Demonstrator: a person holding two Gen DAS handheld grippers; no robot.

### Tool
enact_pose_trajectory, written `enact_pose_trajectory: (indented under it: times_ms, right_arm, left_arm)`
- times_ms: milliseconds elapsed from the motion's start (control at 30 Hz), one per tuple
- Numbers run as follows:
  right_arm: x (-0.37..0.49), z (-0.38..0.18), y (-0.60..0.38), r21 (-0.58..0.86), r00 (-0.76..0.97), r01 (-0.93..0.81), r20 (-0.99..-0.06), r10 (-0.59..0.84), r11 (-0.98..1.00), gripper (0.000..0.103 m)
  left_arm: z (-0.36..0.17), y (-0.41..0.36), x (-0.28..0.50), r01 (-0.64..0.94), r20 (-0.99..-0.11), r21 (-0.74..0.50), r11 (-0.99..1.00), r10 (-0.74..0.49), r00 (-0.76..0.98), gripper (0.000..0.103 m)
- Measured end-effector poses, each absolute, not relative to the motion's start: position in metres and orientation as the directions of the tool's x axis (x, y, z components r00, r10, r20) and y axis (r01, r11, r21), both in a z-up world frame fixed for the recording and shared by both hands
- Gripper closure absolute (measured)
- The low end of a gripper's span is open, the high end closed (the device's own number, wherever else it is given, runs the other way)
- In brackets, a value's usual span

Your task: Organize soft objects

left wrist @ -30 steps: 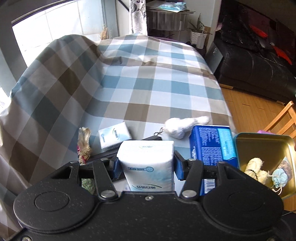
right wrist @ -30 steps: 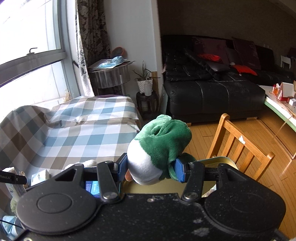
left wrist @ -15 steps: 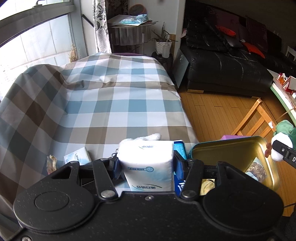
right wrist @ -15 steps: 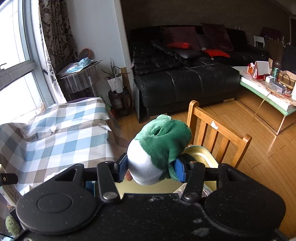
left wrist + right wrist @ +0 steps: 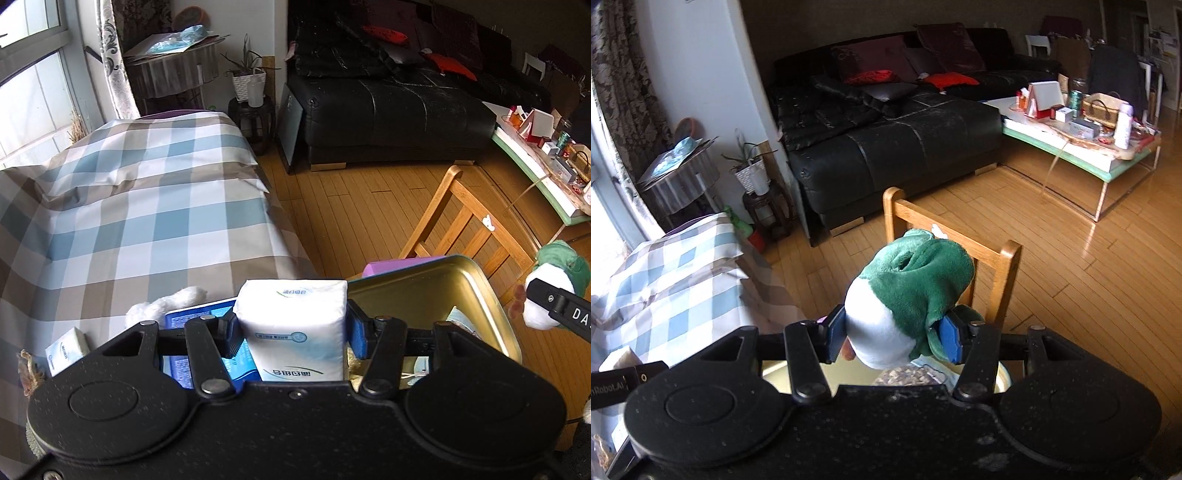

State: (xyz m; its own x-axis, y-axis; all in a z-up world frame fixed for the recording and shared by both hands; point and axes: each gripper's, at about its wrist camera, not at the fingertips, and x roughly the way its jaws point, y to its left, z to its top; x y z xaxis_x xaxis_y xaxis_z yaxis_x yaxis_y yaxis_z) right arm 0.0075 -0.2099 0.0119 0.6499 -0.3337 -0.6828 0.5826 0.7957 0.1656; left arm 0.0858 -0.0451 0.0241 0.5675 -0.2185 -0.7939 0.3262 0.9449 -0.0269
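A white tissue pack (image 5: 293,325) with pale blue print sits between blue pads (image 5: 357,338), beside a deep blue packet (image 5: 201,321) and a gold tin (image 5: 476,295). The plush toy (image 5: 912,295) is green with a white belly. The tablecloth (image 5: 147,214) is checked in blue, white and brown; near its edge lie a white fluffy toy (image 5: 162,304) and a small white-and-blue pack (image 5: 66,350).

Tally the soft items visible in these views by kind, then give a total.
Tissue packs: 2, the large white tissue pack in the left tool and the small white-and-blue tissue pack on the checked cloth.
Plush toys: 2, the green-and-white plush toy in the right tool and the white fluffy toy.
Blue wipes packs: 1.
Total: 5.
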Motion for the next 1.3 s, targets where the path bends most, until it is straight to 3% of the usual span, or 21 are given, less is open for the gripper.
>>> enact_pose_trajectory:
  times_ms: [433,633,867,1033,1133,1167,1300]
  right_arm:
    - [0.012,-0.020,-0.254,0.196,0.494,0.718,-0.820,-0.290,0.668,0.052]
    - [0.015,-0.022,-0.249,0.198,0.497,0.704,-0.823,-0.275,0.682,0.052]
    - [0.016,-0.023,-0.247,0.195,0.502,0.688,-0.824,-0.264,0.699,0.051]
    - [0.014,-0.024,-0.250,0.190,0.490,0.692,-0.832,-0.260,0.696,0.051]
    - [0.018,-0.025,-0.248,0.188,0.487,0.676,-0.840,-0.240,0.713,0.047]
    - [0.020,-0.025,-0.246,0.189,0.492,0.666,-0.839,-0.233,0.721,0.040]
    - [0.021,-0.022,-0.240,0.144,0.488,0.663,-0.827,-0.278,0.735,0.039]
  left_arm:
    - [-0.009,-0.099,0.099,0.376,-0.836,-0.028,0.926,-0.228,0.499,0.051]
    - [-0.016,-0.105,0.105,0.370,-0.841,-0.018,0.929,-0.214,0.497,0.051]
    - [-0.014,-0.103,0.103,0.361,-0.823,0.010,0.932,-0.198,0.533,0.037]
    - [-0.016,-0.100,0.103,0.359,-0.827,0.002,0.933,-0.201,0.526,0.037]
    - [-0.018,-0.099,0.102,0.361,-0.830,0.001,0.932,-0.201,0.520,0.037]
    - [-0.018,-0.099,0.101,0.362,-0.831,0.001,0.932,-0.201,0.519,0.037]
    - [-0.018,-0.098,0.100,0.362,-0.830,0.007,0.932,-0.196,0.523,0.037]
